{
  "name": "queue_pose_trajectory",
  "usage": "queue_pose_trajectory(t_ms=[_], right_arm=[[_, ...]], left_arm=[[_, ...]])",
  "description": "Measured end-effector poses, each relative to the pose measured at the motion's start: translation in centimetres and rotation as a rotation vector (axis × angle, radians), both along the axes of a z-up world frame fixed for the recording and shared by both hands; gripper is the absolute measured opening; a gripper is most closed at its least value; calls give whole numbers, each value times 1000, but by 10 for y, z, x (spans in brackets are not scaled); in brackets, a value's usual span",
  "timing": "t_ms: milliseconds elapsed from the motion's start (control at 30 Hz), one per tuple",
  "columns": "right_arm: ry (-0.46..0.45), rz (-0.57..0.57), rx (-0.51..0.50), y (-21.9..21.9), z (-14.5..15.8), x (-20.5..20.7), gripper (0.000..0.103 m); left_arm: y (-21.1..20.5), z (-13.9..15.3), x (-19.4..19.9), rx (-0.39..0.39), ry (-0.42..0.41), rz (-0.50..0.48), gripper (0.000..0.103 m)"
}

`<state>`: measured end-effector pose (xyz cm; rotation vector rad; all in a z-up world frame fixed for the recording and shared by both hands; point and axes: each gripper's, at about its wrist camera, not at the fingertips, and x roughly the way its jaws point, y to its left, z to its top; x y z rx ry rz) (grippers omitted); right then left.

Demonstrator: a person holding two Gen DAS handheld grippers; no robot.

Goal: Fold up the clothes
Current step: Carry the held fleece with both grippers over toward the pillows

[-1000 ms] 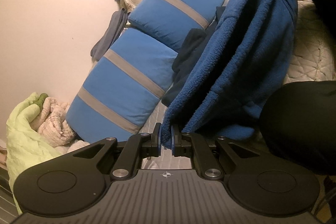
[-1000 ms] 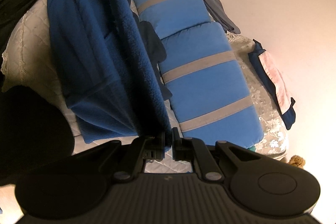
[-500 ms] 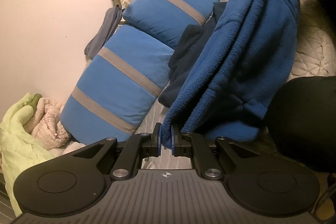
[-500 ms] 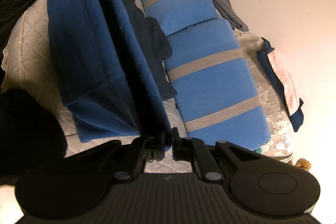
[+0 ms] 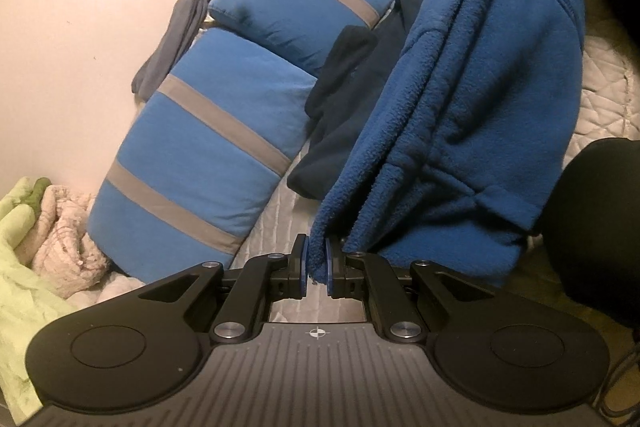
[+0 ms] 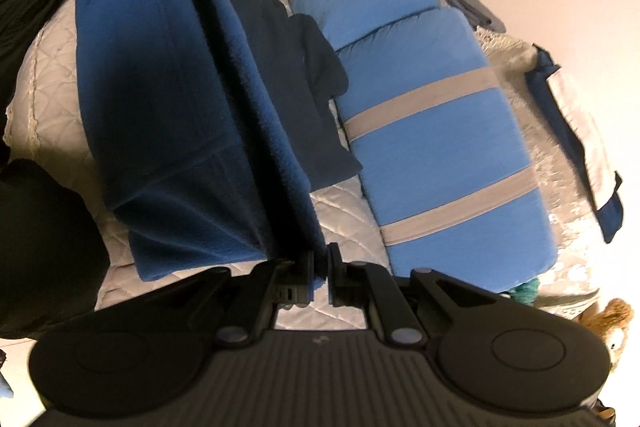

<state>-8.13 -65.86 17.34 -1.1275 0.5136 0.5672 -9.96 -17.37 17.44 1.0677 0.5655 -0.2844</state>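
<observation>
the blue fleece jacket (image 5: 480, 107) is hanging stretched between the two grippers above the quilted bedspread (image 5: 608, 67); its long axis is running away from each camera, from one pinched edge toward the other; in the right wrist view the jacket (image 6: 160, 87) is falling in a deep lengthwise fold with its far half in shadow; the fabric is looking thick and nubbly, with a seam and a hem band showing near the lower edge; the left gripper (image 5: 317, 263) is nearly closed, its blue pads clamping a thin edge of the fleece; the right gripper (image 6: 320, 267) is likewise pinching the fleece edge with only a narrow gap between the jaws; a dark navy garment (image 6: 296, 67) is lying flat on the bedspread under the jacket, just beside two blue cushions with grey stripes (image 6: 420, 107); no readable labels or writing are showing on the jacket.
</observation>
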Motion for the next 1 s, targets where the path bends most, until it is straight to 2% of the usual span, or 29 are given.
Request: queue_pose_trajectory(t_ms=[433,1000], right_arm=[[42,14,-49,11,-6,47,7],[-27,4,-87,31,4,99,7]], left_arm=[[4,-4,39,1,67,9,9],[-3,-2,89,66,21,53,9]])
